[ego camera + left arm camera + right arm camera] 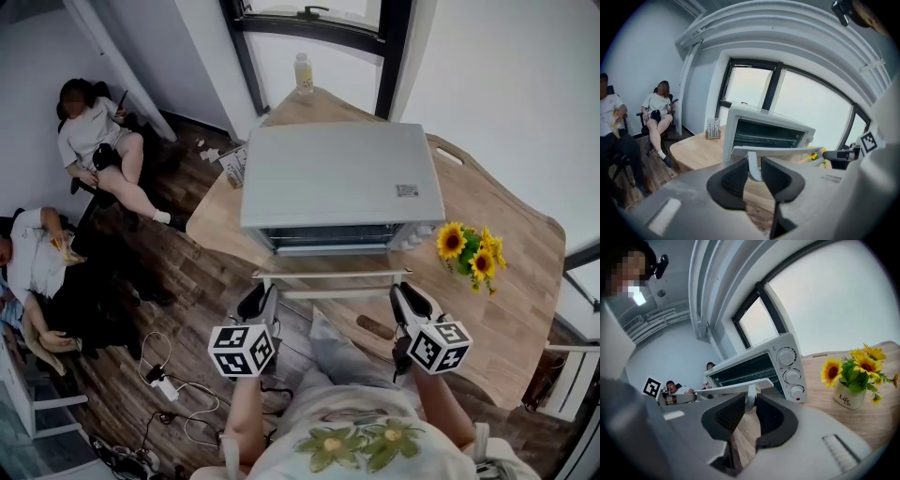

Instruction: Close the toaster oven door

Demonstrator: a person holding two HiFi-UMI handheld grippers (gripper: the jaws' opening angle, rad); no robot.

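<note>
While the boxy white metal toaster oven (339, 183) sits on the pale wooden surface (506, 281), its open front faces the near edge. Left gripper (754, 168) and right gripper (751, 404): ribbed dark fingers narrow, each clamped on one flat white post of the straight door handle (330, 274).

**Camera positions**

The head view looks steeply down on the toaster oven (339, 178) and desk (506, 281). The left gripper view and right gripper view sit low and close, facing its open front, shared by all three.
</note>
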